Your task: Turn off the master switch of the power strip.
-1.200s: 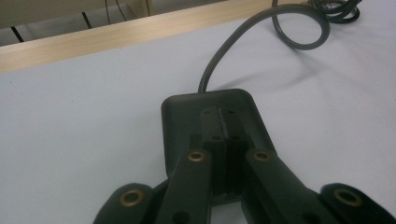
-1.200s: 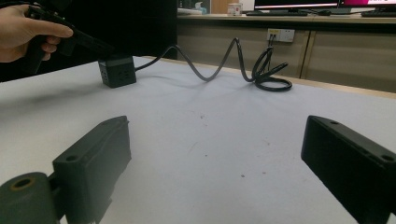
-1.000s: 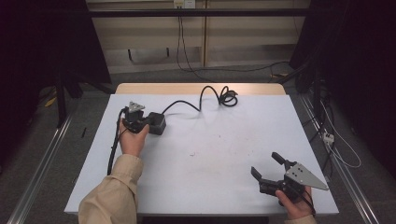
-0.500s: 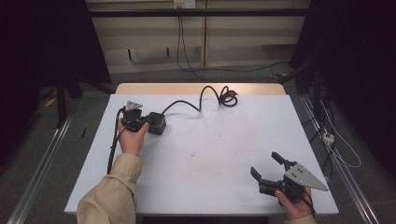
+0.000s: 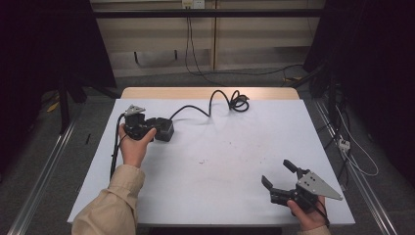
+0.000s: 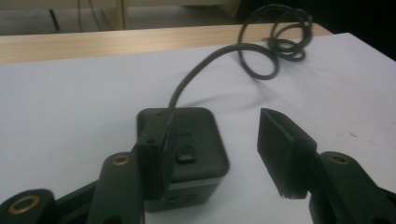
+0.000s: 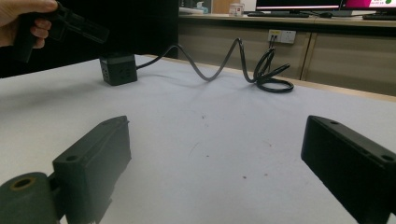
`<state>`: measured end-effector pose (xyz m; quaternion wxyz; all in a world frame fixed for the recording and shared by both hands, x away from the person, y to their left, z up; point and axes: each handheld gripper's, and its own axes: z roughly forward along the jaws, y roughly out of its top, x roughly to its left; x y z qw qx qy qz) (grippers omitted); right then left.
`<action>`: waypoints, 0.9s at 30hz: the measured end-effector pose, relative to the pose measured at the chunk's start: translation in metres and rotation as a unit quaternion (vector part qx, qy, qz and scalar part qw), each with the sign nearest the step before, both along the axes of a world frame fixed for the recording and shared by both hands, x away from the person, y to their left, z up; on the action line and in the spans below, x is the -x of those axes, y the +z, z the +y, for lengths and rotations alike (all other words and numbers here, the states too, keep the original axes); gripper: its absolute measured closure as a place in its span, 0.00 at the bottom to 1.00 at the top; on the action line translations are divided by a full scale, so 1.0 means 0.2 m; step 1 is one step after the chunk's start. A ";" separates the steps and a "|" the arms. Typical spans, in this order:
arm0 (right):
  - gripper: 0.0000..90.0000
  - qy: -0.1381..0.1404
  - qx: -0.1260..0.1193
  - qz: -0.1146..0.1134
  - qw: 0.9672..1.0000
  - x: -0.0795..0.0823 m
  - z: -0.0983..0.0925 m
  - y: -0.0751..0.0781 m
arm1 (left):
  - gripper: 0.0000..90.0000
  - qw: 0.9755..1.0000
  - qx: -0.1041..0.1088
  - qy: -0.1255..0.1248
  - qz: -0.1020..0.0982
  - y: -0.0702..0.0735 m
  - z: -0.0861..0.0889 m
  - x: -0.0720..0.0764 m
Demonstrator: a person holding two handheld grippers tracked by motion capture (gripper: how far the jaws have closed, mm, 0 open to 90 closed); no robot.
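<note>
Hands working grippers at a white table [image 5: 220, 161], left gripper [image 6: 212, 149] at upper left, jaws just opening over black cube [image 6: 196, 140], its cable [image 5: 215, 100] coiling away, right gripper [image 5: 281, 178] idling lower right, jaws apart, nothing between.

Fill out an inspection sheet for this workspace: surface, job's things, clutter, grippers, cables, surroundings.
Surface: white table, a few small dark specks near the middle.
Job's things: black cube socket at the far left, sitting on the table.
Clutter: nothing seen.
Grippers: left gripper over the cube, its jaws just been opening; one pad lies against the cube's side, the other stands clear. Right gripper open, nothing between its jaws, near right corner.
Cables: cube's black cord runs to a loose coil at the far edge.
Surroundings: wall outlet, loose wires on floor.
</note>
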<state>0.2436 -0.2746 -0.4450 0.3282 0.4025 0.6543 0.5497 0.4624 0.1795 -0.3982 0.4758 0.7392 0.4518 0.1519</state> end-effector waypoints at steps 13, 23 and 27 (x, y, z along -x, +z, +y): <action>0.08 0.001 0.003 0.001 1.000 0.00 0.01 0.00 | 0.27 0.998 0.016 -0.056 -0.002 0.06 -0.05 0.09; 0.08 0.000 0.002 0.002 1.000 0.00 0.01 0.00 | 0.22 0.997 0.032 -0.070 -0.014 0.02 -0.04 0.18; 0.08 0.001 0.001 0.004 1.000 0.00 0.01 0.00 | 0.21 0.997 0.030 -0.072 -0.020 0.01 -0.02 0.22</action>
